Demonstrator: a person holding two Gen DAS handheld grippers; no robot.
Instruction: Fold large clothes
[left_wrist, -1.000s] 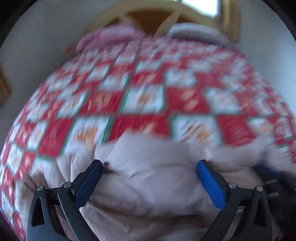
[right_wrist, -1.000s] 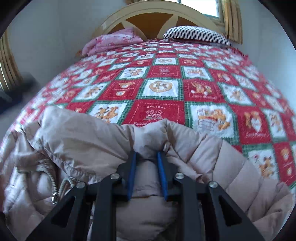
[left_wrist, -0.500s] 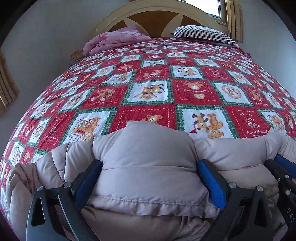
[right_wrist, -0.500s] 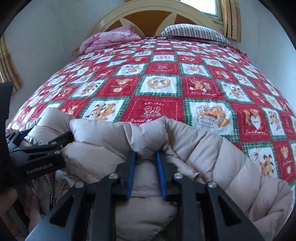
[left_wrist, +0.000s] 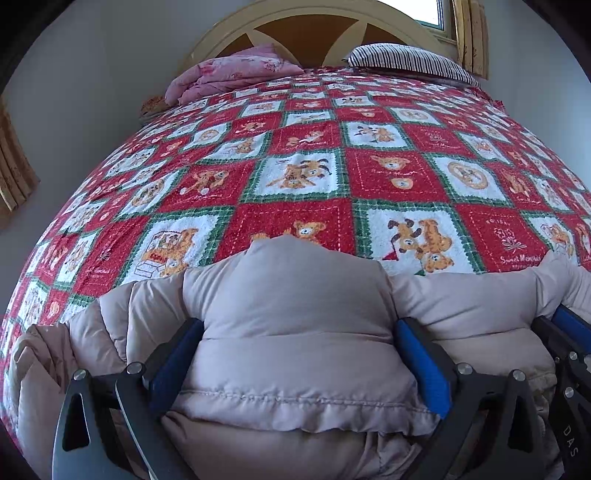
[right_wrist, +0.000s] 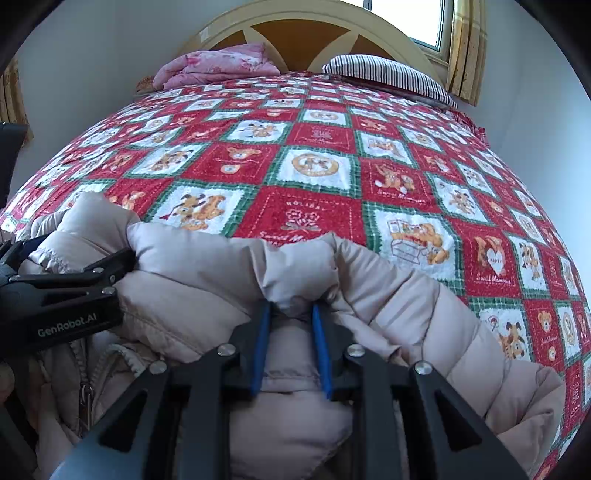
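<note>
A pale beige puffer jacket lies bunched at the near edge of the bed; it also shows in the right wrist view. My left gripper is wide open, with a padded section of the jacket bulging between its blue pads. My right gripper is shut on a fold of the jacket's edge. The left gripper shows at the left of the right wrist view, the right gripper at the right edge of the left wrist view. The jacket's zipper hangs at lower left.
The bed carries a red, white and green checked quilt with bear pictures. A pink folded blanket and a striped pillow lie by the arched headboard. Walls stand on both sides; a window is at the top right.
My left gripper has moved in from the left onto the jacket beside the right gripper and settled, with a padded section now between its open pads. The right gripper stays shut on its fold.
</note>
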